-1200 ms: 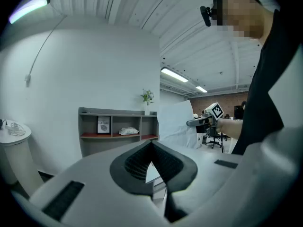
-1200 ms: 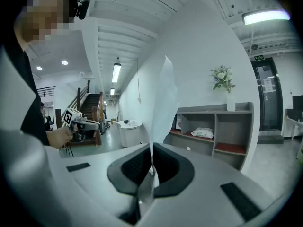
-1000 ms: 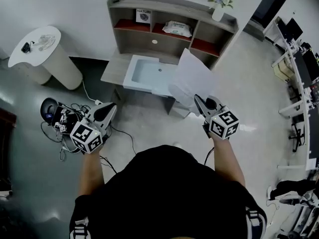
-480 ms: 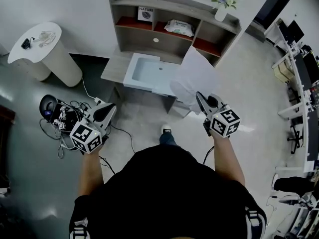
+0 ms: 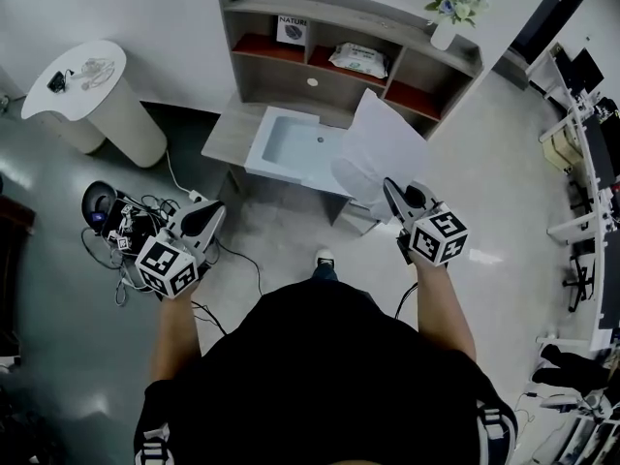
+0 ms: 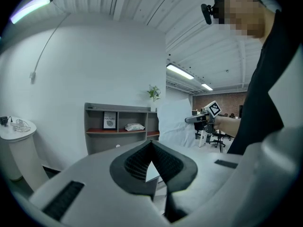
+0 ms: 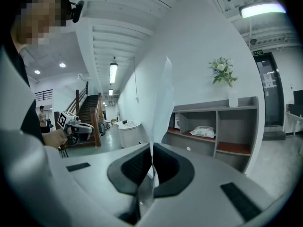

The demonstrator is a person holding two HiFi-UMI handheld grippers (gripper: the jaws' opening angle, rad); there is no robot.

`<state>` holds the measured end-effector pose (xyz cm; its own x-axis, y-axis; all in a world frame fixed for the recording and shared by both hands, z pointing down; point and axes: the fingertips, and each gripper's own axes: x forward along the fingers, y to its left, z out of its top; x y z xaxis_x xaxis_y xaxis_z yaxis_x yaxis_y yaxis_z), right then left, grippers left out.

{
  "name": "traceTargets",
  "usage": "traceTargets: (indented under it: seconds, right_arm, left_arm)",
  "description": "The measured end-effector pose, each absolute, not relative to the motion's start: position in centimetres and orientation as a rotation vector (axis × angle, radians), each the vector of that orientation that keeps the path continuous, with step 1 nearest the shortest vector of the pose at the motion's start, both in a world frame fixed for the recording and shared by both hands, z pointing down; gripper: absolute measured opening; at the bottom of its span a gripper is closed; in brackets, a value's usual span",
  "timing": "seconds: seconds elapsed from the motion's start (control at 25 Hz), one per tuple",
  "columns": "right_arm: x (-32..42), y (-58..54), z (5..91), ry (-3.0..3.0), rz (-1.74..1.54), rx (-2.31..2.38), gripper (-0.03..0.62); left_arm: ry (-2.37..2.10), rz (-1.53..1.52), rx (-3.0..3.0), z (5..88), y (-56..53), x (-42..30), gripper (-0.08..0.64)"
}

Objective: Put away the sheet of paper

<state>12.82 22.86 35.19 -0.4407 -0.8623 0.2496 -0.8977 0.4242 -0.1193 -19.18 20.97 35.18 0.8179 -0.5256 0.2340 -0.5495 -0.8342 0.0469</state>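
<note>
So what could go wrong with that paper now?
The right gripper pinches the sheet of paper by just one edge, so it might slip out or tear. The sheet is wide and floppy, so it could catch on the rim of the open drawer and crumple.

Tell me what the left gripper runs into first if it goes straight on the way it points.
The left gripper most likely meets the front edge of the grey desk, by the pale blue tray; the way there looks free, though depth is unclear.
</note>
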Motion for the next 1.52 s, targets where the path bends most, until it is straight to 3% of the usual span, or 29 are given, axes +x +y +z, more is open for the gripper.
traceTargets:
  seconds: [1.52]
  right_arm:
    - [18.8,11.4,40.7,-2.486,0.476,1.447,0.014]
  left_arm:
    - [-0.907,0.384,2.804,38.0,10.0,-12.8,0.020]
